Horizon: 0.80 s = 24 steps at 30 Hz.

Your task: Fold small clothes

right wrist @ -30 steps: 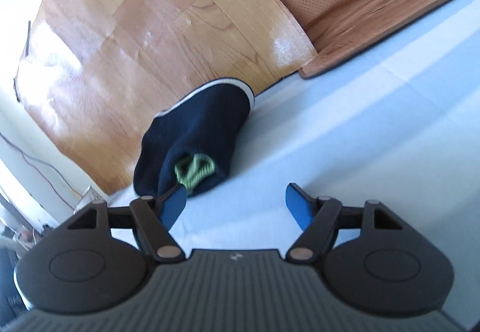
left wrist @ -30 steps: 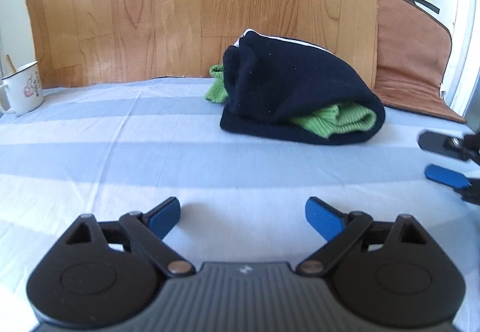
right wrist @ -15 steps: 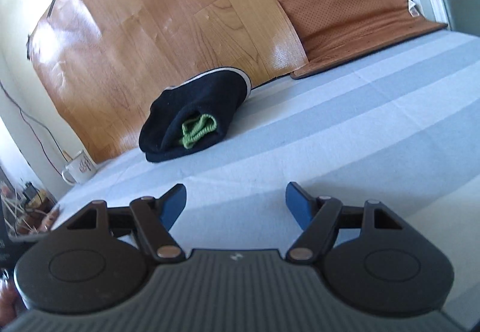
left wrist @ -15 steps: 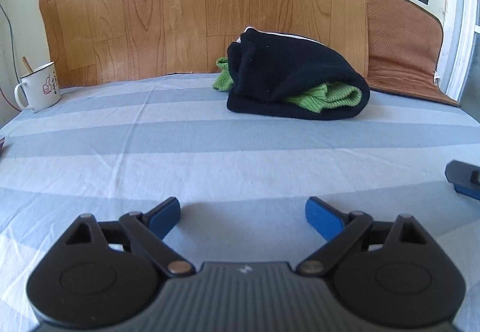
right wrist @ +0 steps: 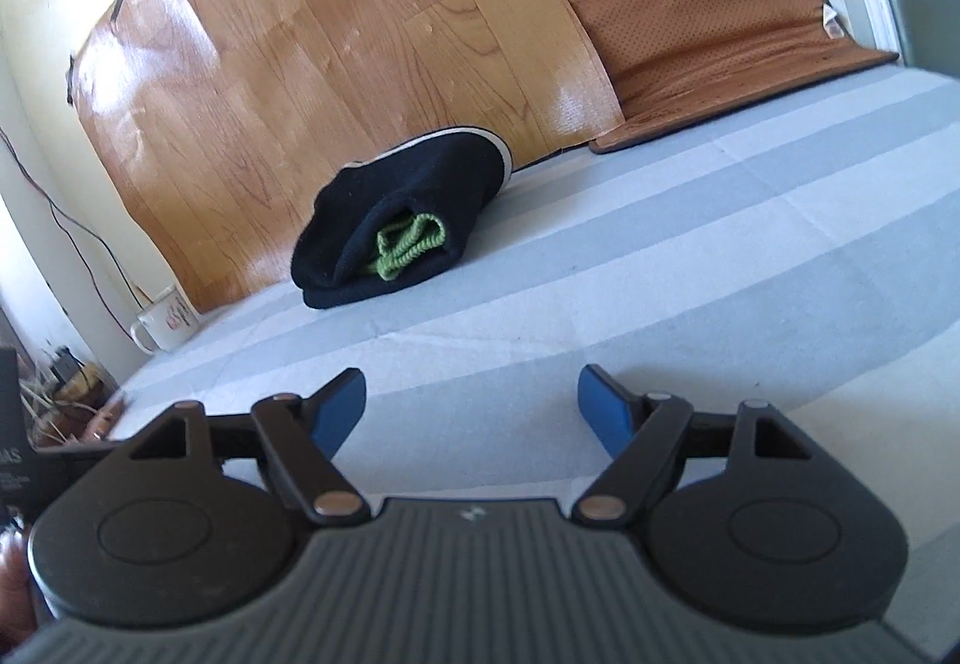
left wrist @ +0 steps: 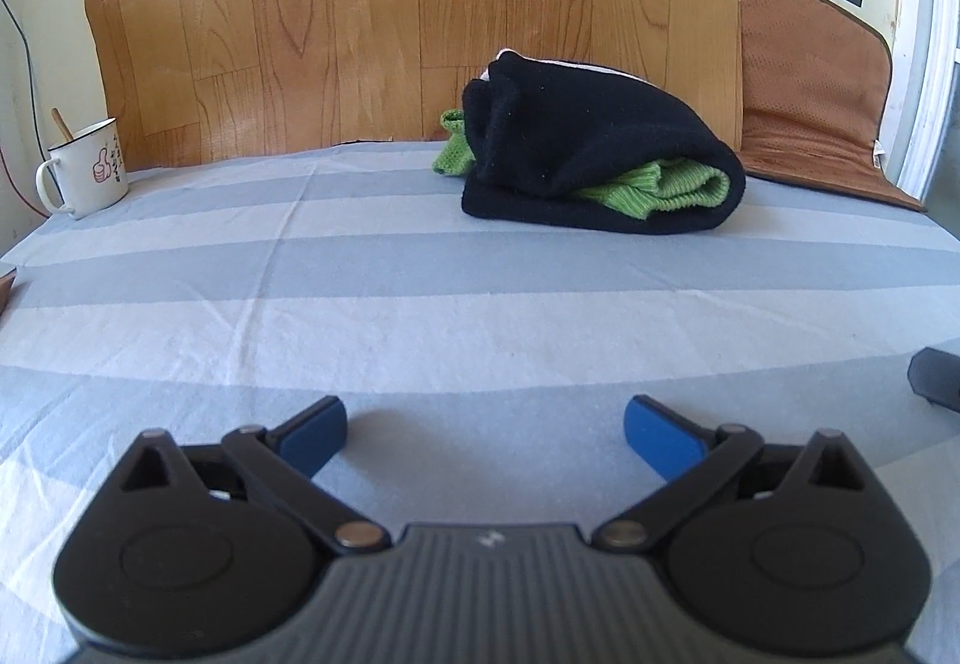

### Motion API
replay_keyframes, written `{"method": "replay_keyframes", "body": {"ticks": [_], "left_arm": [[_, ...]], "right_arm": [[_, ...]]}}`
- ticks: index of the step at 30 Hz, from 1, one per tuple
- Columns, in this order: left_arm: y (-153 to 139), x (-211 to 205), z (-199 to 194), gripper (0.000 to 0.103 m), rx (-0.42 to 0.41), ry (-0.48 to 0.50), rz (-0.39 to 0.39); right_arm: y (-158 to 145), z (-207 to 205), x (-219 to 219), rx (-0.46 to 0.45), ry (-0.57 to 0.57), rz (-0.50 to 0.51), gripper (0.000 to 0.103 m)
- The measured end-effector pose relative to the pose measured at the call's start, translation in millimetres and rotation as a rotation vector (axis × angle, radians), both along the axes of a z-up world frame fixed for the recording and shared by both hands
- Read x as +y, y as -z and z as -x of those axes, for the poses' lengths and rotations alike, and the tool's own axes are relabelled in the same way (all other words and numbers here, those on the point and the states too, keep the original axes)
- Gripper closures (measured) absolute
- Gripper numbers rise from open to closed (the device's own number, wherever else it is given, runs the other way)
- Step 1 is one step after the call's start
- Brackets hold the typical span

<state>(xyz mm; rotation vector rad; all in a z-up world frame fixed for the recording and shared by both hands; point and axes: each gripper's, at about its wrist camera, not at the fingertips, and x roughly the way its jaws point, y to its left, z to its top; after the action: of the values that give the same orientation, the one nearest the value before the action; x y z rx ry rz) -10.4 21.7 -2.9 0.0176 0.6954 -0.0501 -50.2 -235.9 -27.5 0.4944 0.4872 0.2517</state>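
Folded dark garment [left wrist: 600, 160] with a green garment [left wrist: 666, 187] tucked inside, lying at the far side of the striped sheet [left wrist: 420, 304]

It rests near the wood-grain board [left wrist: 420, 4], with a brown mat [left wrist: 810, 82] to its right and a white mug [left wrist: 84, 166] far left; the left gripper [left wrist: 486, 439] and right gripper [right wrist: 471, 409] sit well back from it, fingers spread and empty

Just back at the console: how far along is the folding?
Done, it seems: the dark garment lies folded into a bundle around the green garment on the striped sheet. In hand: nothing; left gripper and right gripper are open, well short of it. Left: no other loose clothes visible.
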Motion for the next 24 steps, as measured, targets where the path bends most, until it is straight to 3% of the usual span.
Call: {"method": "replay_keyframes", "body": {"ticks": [11, 24], "left_arm": [[1.4, -1.9, -0.8, 0.0, 0.008, -0.009, -0.013], [1.5, -2.0, 0.2, 0.0, 0.007, -0.014, -0.014]], "right_arm": [[3.8, 0.3, -10.9, -0.017, -0.023, -0.13, 0.01], [2.3, -2.9, -6.5, -0.031, -0.07, -0.108, 0.0]]}}
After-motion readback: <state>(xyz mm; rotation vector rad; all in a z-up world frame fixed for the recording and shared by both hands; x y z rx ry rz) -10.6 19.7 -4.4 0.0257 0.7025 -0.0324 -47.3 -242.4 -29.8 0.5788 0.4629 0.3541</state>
